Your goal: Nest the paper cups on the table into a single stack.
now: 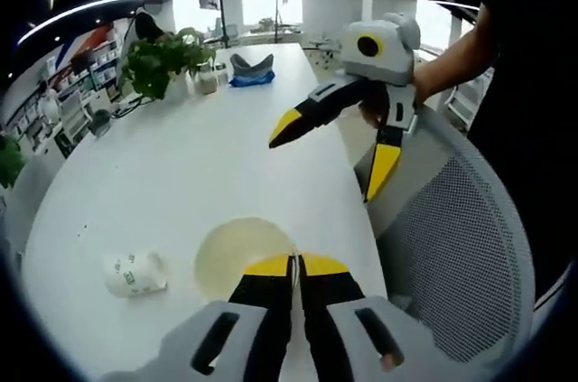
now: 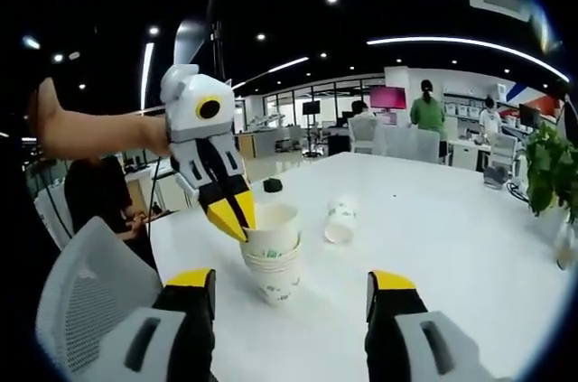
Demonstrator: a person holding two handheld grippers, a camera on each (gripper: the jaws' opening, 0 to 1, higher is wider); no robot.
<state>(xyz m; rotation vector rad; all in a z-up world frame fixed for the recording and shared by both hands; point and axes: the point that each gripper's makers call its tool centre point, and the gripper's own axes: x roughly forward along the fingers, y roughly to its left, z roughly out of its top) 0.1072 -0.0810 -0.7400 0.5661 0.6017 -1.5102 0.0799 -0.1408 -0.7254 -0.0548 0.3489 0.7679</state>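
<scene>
Left hand-held gripper point(image 2: 237, 216) pinches the rim of the cup stack point(image 2: 273, 260) near the table point(image 2: 433, 246) edge, right hand-held gripper point(image 2: 291, 296) open; a jerk could topple it, leaving the lone cup point(image 2: 340, 219) unnested.

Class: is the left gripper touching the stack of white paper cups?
Touching. In the right gripper view, the left gripper pinches the rim of the top cup of the stack of white paper cups.

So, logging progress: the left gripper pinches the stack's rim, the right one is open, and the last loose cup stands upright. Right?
Not quite. The loose cup lies on its side, as the right gripper view shows. The rest holds: the left gripper pinches the stack at its rim, and the right gripper is open.
</scene>
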